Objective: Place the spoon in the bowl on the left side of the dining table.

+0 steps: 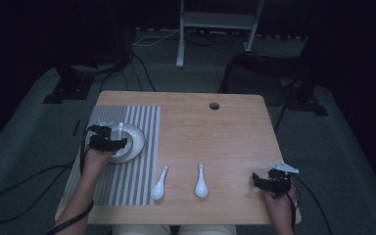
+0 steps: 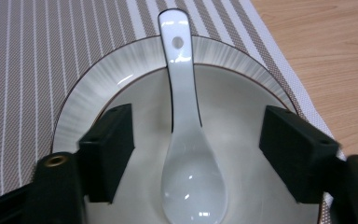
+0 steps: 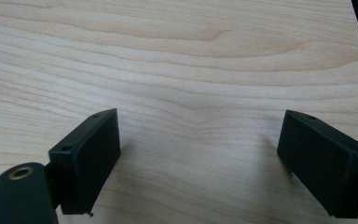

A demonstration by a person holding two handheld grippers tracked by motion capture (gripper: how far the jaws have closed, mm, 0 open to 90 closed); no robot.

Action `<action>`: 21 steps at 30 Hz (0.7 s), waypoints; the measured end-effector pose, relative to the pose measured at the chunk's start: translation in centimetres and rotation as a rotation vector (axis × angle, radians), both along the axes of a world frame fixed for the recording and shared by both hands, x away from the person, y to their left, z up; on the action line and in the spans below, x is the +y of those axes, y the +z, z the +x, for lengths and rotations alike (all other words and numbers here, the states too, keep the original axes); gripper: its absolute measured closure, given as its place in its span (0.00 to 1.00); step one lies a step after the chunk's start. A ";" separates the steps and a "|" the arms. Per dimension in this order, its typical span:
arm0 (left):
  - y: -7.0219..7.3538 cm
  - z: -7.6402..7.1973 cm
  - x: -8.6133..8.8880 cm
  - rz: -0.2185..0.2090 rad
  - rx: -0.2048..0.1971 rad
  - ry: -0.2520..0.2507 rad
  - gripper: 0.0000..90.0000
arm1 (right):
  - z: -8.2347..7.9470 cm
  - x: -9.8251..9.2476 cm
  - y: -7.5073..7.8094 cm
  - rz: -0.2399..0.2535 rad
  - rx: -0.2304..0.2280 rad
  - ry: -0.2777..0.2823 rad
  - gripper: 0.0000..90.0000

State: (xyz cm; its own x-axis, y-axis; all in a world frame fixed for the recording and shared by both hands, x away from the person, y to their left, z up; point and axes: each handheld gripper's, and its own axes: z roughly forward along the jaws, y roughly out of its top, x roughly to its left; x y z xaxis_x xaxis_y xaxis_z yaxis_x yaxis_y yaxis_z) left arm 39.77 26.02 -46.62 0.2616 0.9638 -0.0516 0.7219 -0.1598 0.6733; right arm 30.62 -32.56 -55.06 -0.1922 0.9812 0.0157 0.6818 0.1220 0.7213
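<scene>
On the table (image 1: pixel 225 127) a striped placemat (image 1: pixel 142 171) is carrying the bowl (image 2: pixel 98 79) where the left gripper (image 2: pixel 196 154), jaws parted, is releasing a spoon (image 2: pixel 186 140); right gripper (image 3: pixel 200 158) is idling, jaws spread and empty; next likely fetching the nearer loose spoon (image 1: pixel 159 183).

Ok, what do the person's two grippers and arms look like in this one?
Both grippers are black. The left gripper trails a black cable. The right gripper carries a pale grey three-cornered plate on top and its own black cable. Their fingers are blocky, matte black slabs with small screw holes, with a brass-coloured ring at the base. The forearms are bare, no sleeves showing.
</scene>
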 end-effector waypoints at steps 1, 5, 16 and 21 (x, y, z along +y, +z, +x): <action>0.1 -0.3 0.0 -0.010 -0.006 0.002 0.27 | 0.0 0.0 0.0 0.000 0.000 0.000 0.14; 0.5 -0.8 0.1 -0.018 -0.026 0.009 0.22 | 0.0 0.0 0.0 0.000 0.000 0.000 0.14; 1.4 -2.8 0.4 -0.053 -0.052 -0.014 0.10 | 0.0 0.0 0.0 0.000 0.000 0.000 0.14; 1.2 -3.9 0.5 -0.051 -0.069 -0.011 0.07 | 0.0 0.0 0.0 0.000 0.000 0.000 0.14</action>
